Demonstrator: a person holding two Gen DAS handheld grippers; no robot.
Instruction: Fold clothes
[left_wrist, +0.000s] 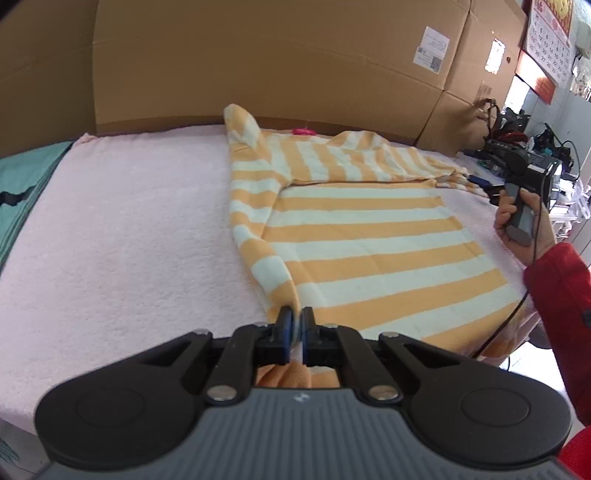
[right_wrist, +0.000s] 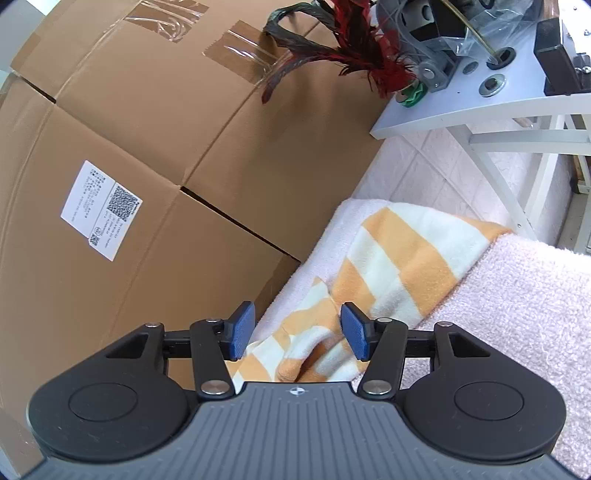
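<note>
pinching striped sweater (left_wrist: 369, 236) sleeve, left gripper (left_wrist: 295, 325).

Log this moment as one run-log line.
left gripper: shut on orange-and-white striped knit sweater sleeve | right gripper: open over other sleeve | surface: pink terry towel | fold: unfinished

- The left gripper (left_wrist: 295, 321) sits low at the near edge of the scene, pointing away, its two blue pads (left_wrist: 283, 325) drawn almost together on a thin fold of fabric.
- The right gripper (right_wrist: 297, 325) has its blue pads (right_wrist: 243, 325) spread well apart, with nothing between them.
- In the left wrist view, the right hand (left_wrist: 524, 221) at the far right wraps around a grey handle, a red sleeve (left_wrist: 561, 295) covering the forearm.
</note>
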